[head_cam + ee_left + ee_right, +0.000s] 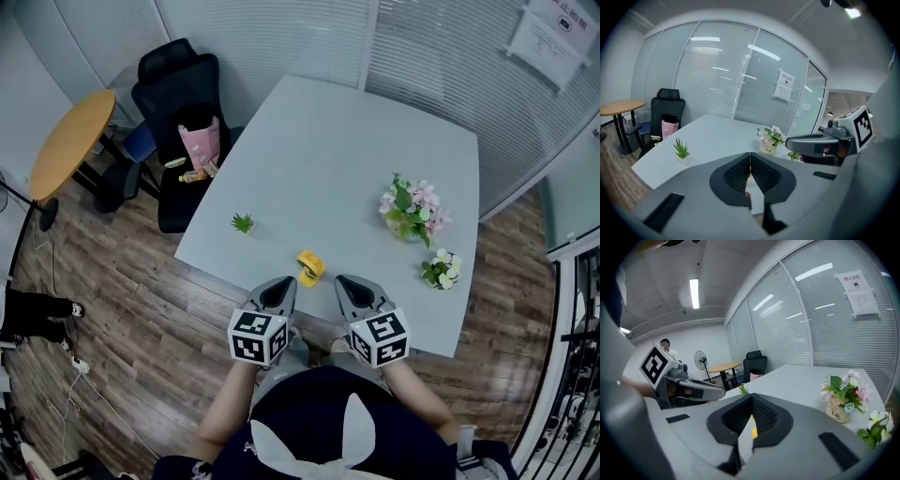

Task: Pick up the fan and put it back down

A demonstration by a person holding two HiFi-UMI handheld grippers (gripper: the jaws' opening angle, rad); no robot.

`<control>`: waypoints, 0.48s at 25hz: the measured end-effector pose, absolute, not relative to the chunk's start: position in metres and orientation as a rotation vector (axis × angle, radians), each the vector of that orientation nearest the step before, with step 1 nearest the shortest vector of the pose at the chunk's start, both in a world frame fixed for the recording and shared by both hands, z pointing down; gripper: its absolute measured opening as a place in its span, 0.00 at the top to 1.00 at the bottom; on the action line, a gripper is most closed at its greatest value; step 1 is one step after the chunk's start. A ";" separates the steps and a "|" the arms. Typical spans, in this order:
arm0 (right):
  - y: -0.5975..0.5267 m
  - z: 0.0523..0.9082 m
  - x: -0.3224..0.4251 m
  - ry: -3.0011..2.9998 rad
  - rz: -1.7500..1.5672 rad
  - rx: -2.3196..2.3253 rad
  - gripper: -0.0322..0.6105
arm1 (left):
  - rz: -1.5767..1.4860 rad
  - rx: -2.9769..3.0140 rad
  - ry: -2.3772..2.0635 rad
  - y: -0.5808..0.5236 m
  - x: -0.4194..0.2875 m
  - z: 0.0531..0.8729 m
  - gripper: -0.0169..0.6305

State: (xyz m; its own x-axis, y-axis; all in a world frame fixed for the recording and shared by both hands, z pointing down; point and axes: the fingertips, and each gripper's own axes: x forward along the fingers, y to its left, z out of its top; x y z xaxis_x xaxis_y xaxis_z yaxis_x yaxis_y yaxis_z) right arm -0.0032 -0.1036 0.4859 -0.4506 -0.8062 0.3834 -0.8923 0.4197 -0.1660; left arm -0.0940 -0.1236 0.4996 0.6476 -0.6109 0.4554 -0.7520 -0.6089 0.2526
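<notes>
The small yellow fan (pixel 310 267) lies on the pale grey table (pixel 328 159), near its front edge. My left gripper (pixel 279 291) is just left of the fan and nearer to me, with its jaws shut and nothing in them. My right gripper (pixel 350 290) is just right of the fan, also shut and empty. Neither gripper touches the fan. In the right gripper view a bit of the yellow fan (pixel 753 431) shows behind the closed jaws. The left gripper view has the right gripper (pixel 806 142) at its right side.
A pot of pink flowers (pixel 411 214) and a small pot of white flowers (pixel 441 270) stand at the table's right. A tiny green plant (pixel 243 223) sits at its left edge. Beyond that are a black chair (pixel 178 103) and a round wooden table (pixel 70 141).
</notes>
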 end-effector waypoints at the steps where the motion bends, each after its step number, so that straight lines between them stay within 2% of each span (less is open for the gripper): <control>1: -0.103 0.486 -0.003 -2.431 0.509 1.485 0.95 | 0.455 2.445 -1.073 -0.123 -0.094 0.499 0.94; 12: -0.093 0.487 0.001 -2.432 0.488 1.468 0.95 | 0.452 2.442 -1.091 -0.113 -0.092 0.499 0.94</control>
